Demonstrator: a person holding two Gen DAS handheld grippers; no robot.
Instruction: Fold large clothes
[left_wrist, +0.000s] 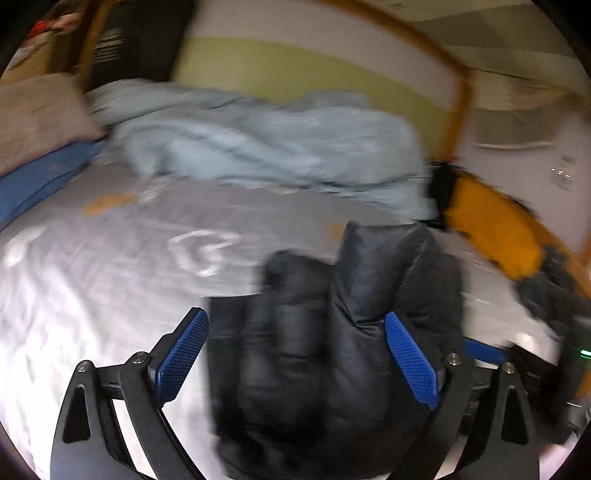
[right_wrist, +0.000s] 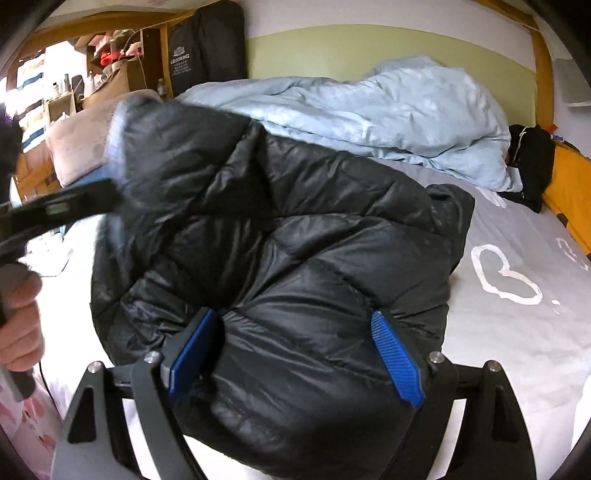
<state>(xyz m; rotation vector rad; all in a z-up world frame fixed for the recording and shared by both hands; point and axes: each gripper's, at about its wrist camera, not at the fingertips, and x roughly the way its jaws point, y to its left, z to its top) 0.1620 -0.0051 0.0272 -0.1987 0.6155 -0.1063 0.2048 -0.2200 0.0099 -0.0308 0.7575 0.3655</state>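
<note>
A black puffer jacket (right_wrist: 280, 236) lies bunched on the grey bed sheet (right_wrist: 517, 332). My right gripper (right_wrist: 295, 350) is open, its blue pads wide apart on either side of the jacket's near edge. My left gripper (left_wrist: 295, 354) is open too, with a fold of the jacket (left_wrist: 332, 332) bulging between its pads; the view is motion-blurred. In the right wrist view the left gripper (right_wrist: 62, 210) reaches in from the left, held by a hand (right_wrist: 18, 317), its tip at the jacket's far left part.
A crumpled light-blue duvet (right_wrist: 388, 110) lies along the back of the bed by the green wall. A pillow (right_wrist: 77, 147) sits at the left. Black and orange clothing (right_wrist: 546, 173) lies at the right by the wooden frame. Shelves stand at the far left.
</note>
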